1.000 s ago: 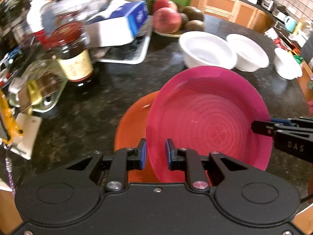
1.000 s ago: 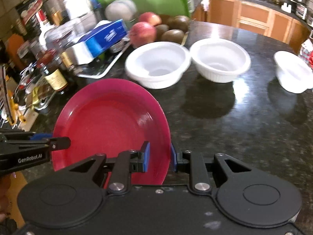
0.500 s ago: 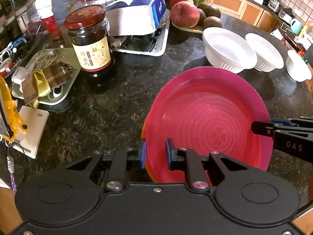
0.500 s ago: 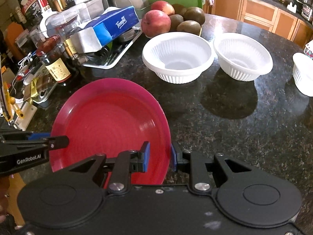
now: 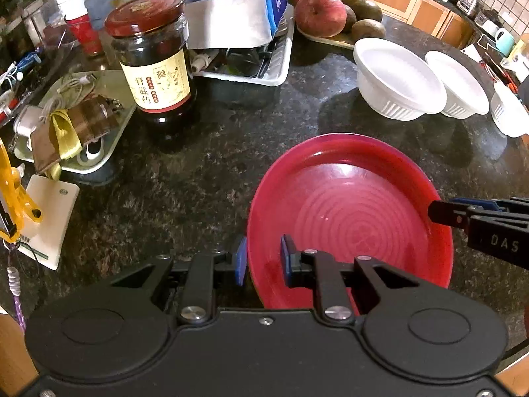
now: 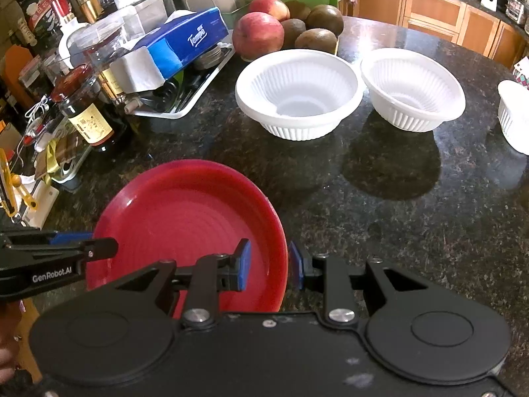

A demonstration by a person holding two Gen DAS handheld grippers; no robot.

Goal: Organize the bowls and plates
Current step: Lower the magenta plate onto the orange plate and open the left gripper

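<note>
Red plate (image 5: 350, 211) on the dark countertop (image 5: 198, 178), its rim between the spread blue pads of both claws: left gripper (image 5: 263, 259) at its left edge, right gripper (image 6: 269, 266) at its right, jaws just opening, pads clear. White bowls (image 6: 297, 94) stand beyond.

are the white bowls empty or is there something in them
Empty, for the two nearer white bowls: their ribbed insides and bare bottoms show in the right wrist view. The third bowl is cut off at the edge, so cannot tell.

Glossy plastic red plate (image 5: 347, 205) on polished speckled stone counter (image 5: 205, 182) (ribbed).
</note>
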